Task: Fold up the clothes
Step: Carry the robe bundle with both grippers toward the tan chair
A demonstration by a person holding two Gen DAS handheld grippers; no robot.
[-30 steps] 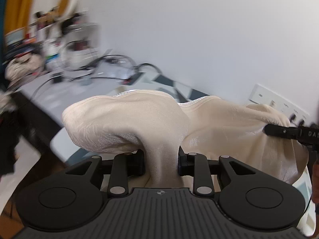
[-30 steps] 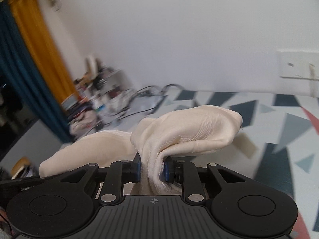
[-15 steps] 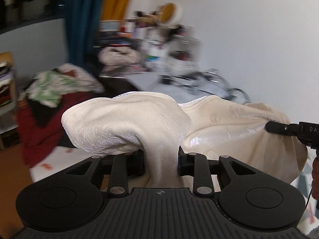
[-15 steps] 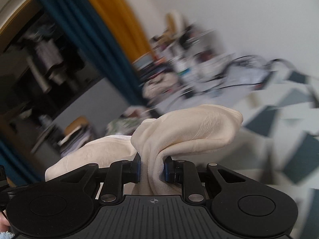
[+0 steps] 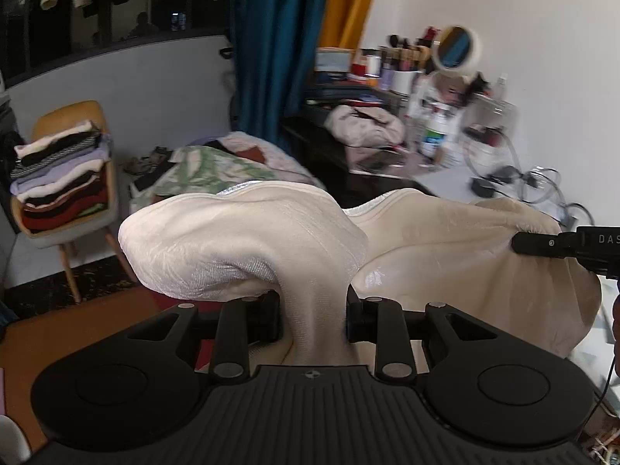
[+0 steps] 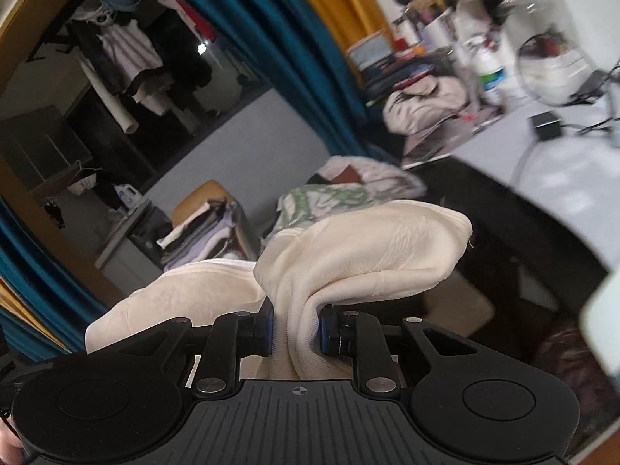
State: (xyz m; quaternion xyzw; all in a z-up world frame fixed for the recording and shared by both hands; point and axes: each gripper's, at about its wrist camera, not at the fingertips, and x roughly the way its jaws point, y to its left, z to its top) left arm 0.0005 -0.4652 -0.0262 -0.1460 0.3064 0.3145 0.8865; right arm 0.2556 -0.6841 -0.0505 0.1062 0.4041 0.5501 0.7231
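A folded cream garment (image 5: 248, 244) hangs in the air between both grippers. My left gripper (image 5: 313, 312) is shut on a bunched part of it, and the cloth bulges over the fingers. My right gripper (image 6: 296, 327) is shut on another bunched part of the cream garment (image 6: 372, 255). In the left wrist view the right gripper's black finger (image 5: 542, 244) pokes into the cloth from the right edge. The garment's lower part is hidden behind the gripper bodies.
A chair (image 5: 68, 178) holds a stack of folded clothes (image 5: 62, 182). A heap of loose clothes (image 5: 217, 170) lies beside it. A cluttered desk (image 5: 426, 131) with bottles, a round mirror and cables stands by the white wall. Blue and orange curtains (image 5: 279, 50) hang behind.
Both grippers have swung to the left with the garment still gripped. The patterned surface and wall socket have left the views; the chair, clothes heap and curtains have come in.
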